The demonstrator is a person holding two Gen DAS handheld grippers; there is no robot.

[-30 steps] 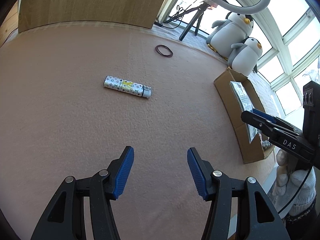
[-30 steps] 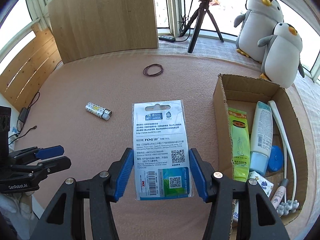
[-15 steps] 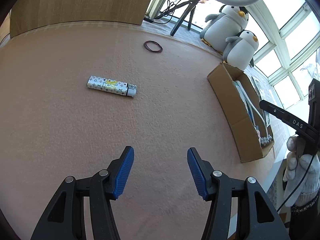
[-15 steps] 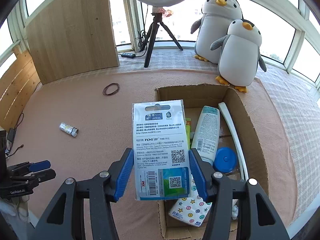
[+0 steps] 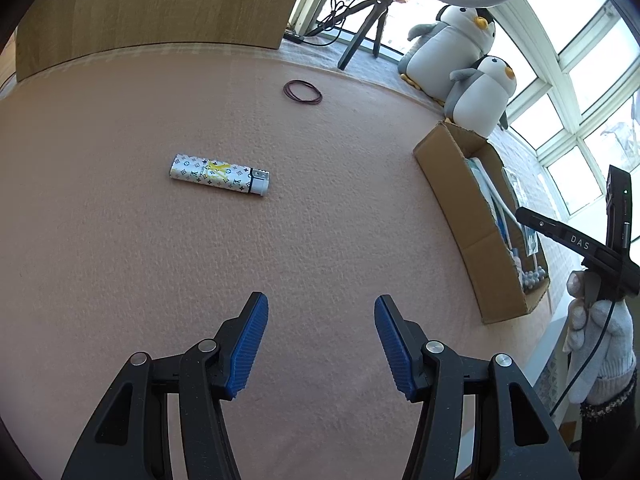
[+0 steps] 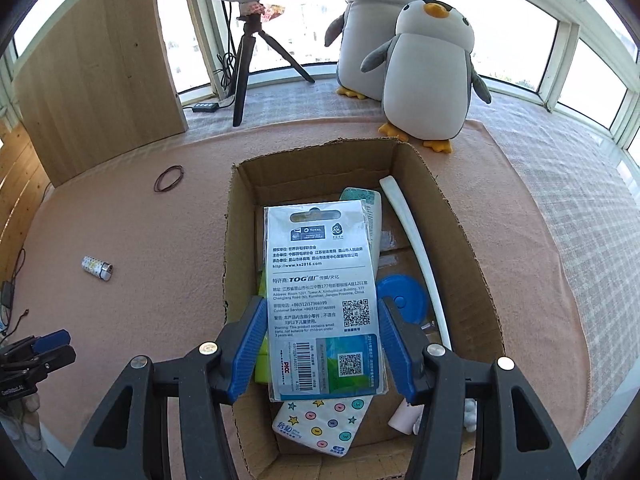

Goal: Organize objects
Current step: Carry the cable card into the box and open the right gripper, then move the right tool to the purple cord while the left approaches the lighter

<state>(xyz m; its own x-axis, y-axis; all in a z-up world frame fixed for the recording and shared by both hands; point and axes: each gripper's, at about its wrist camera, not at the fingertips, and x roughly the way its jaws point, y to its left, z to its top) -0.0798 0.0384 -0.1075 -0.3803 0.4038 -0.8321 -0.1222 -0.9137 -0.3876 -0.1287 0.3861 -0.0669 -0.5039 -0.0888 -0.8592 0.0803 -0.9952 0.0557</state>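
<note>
In the left wrist view, the left gripper (image 5: 321, 344) hangs over bare pink felt with its jaws apart and nothing between them, angled toward the patterned lighter (image 5: 219, 176), which lies flat and well apart from the cardboard box (image 5: 460, 200). Probably it is the next pickup. A loop of hair ties (image 5: 303, 91) lies farther off, also unsorted.

In the right wrist view, the right gripper (image 6: 322, 344) pinches a carded retail packet (image 6: 322, 300) by its side edges, held flat above the open box (already holding a lotion tube, a blue lid and a white strip), apparently to drop it in.
</note>
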